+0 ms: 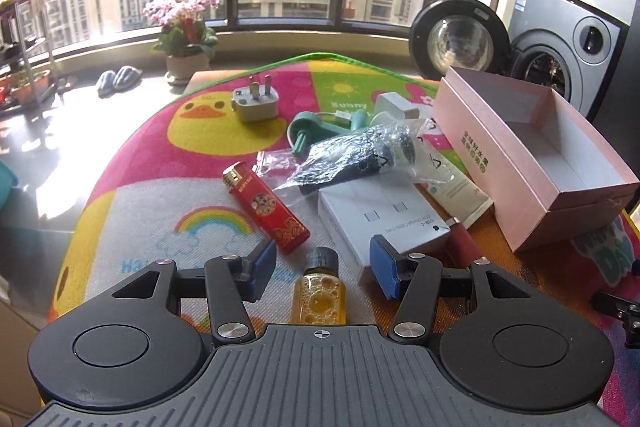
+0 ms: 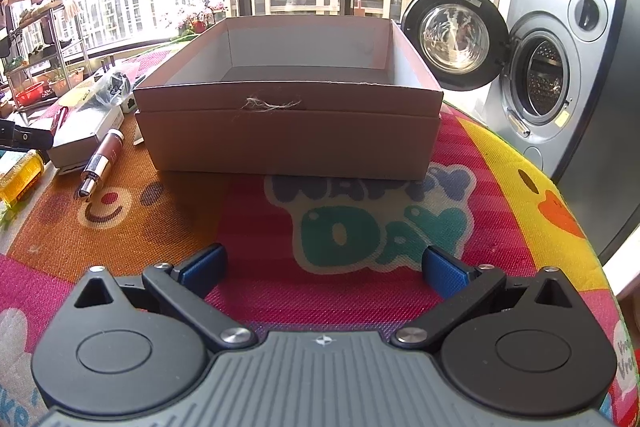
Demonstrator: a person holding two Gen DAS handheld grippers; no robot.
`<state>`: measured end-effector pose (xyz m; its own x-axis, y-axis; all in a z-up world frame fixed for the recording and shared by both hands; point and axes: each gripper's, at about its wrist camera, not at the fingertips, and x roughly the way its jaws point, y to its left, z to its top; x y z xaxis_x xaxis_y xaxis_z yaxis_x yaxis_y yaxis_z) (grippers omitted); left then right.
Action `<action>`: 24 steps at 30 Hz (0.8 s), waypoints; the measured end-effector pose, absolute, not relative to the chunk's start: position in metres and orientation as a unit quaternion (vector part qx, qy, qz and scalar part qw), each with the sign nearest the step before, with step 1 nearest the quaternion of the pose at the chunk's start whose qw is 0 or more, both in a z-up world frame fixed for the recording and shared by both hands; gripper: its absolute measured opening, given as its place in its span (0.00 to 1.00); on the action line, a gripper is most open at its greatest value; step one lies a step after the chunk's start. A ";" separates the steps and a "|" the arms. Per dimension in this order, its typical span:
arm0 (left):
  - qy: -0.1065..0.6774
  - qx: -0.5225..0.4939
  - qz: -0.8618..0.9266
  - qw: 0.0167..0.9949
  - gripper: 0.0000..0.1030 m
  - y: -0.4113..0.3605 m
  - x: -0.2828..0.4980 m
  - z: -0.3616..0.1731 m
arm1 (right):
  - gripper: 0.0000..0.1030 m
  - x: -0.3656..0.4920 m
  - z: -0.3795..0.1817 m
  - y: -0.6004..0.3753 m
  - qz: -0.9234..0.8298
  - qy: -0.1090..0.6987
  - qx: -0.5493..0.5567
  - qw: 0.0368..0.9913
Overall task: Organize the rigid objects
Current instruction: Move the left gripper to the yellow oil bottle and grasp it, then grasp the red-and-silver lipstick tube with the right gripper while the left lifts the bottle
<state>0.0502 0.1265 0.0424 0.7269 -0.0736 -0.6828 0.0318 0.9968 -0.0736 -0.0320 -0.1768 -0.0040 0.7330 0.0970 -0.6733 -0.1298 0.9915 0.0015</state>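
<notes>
While both grippers are hovering over the cartoon play mat [image 2: 248,227], the scene is reading like this:

Left gripper [image 1: 324,267]: its jaws are standing wide apart, straddling a small amber bottle [image 1: 320,297] with a black cap; the blue pads [image 1: 262,267] are sitting clear of the glass on both sides, so it is gripping nothing.

Right gripper [image 2: 324,269]: its jaws are spreading wide over bare mat near the near edge, holding nothing, and pointing at the front wall of the box.

Pink box [image 1: 532,163]: it is sitting open-topped toward the mat's right side, nested in its own lid, and its visible interior is showing only bare walls and floor.

Red lighter [image 1: 266,207]: it is lying flat just left of the bottle, angled toward the near edge.

White cable box [image 1: 380,217]: it is lying beside the lighter, between it and the pink box, with the bagged item overlapping its far corner.

Plastic-bagged dark item [image 1: 352,157]: it is resting in the middle of the clutter.

White tube [image 1: 452,183]: it is lying between the cable box and the pink box.

Plug adapter [image 1: 256,103]: it is standing apart toward the far edge, prongs up.

Green object [image 1: 316,131]: it is lying behind the bag; what it is I cannot tell.

Lipstick-like tube [image 2: 102,161]: it is lying left of the pink box in the right wrist view.

Washing machine [image 2: 560,67]: it is standing beyond the mat with its door swung open.
</notes>
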 end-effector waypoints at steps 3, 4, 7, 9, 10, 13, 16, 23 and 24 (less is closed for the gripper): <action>0.372 -0.020 -0.036 0.927 0.53 0.125 0.045 0.043 | 1.00 -0.032 -0.004 -0.177 0.061 0.361 -0.021 0.931; 0.377 -0.018 -0.038 0.925 0.52 0.125 0.044 0.043 | 1.00 -0.032 -0.005 -0.177 0.061 0.360 -0.021 0.931; 0.388 -0.007 -0.039 0.921 0.51 0.126 0.042 0.039 | 1.00 -0.032 -0.005 -0.178 0.060 0.360 -0.019 0.931; 0.395 -0.002 -0.034 0.918 0.51 0.127 0.044 0.035 | 1.00 -0.032 -0.005 -0.178 0.059 0.360 -0.019 0.931; 0.397 -0.002 -0.034 0.917 0.50 0.127 0.046 0.034 | 1.00 -0.033 -0.005 -0.178 0.059 0.360 -0.019 0.931; 0.397 0.009 -0.033 0.917 0.36 0.124 0.053 0.027 | 1.00 -0.033 -0.005 -0.178 0.058 0.359 -0.018 0.931; 0.385 0.028 -0.036 0.922 0.31 0.118 0.053 0.026 | 1.00 -0.033 -0.004 -0.178 0.058 0.359 -0.019 0.931; 0.304 -0.012 -0.070 0.950 0.31 0.121 0.000 0.046 | 0.86 -0.039 0.000 -0.173 0.086 0.347 -0.029 0.934; 0.294 -0.012 -0.070 0.953 0.31 0.119 -0.009 0.048 | 0.77 -0.040 0.002 -0.169 0.101 0.344 -0.036 0.933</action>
<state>-0.0087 0.1189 0.0481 0.8180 -0.1396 -0.5581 0.1260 0.9900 -0.0629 -0.0401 -0.1687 0.0017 0.7434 0.1644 -0.6484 -0.2139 0.9769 0.0025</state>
